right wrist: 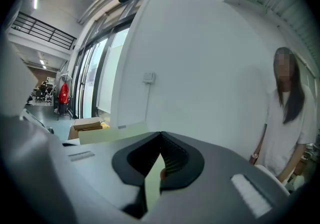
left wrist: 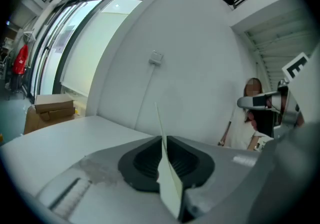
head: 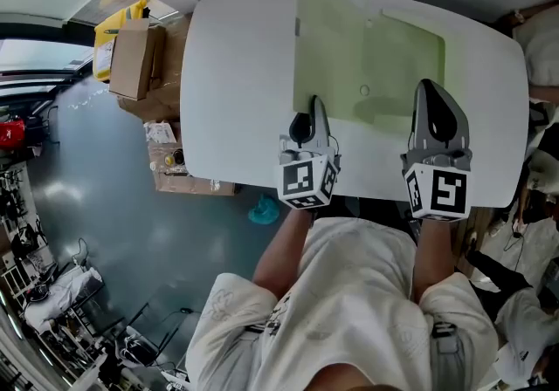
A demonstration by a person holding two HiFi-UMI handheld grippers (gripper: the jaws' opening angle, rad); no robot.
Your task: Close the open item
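Folder (head: 384, 66), pale green, lies open on the white desk (head: 236, 84), close to the person holding the tools. Its left half stands up off the desk. Its right half lies flat. The left gripper (head: 314, 106) has its fingers (left wrist: 145, 160) pressed together on the near edge of the raised half, and the thin green sheet sticks up between them. The right gripper (head: 428, 88) sits at the near edge of the flat half, and its fingers (right wrist: 175, 160) are also closed on a green sheet. Brown boxes (head: 133, 58) sit on the floor beside the desk. Another person (right wrist: 285, 128) stands by the wall.
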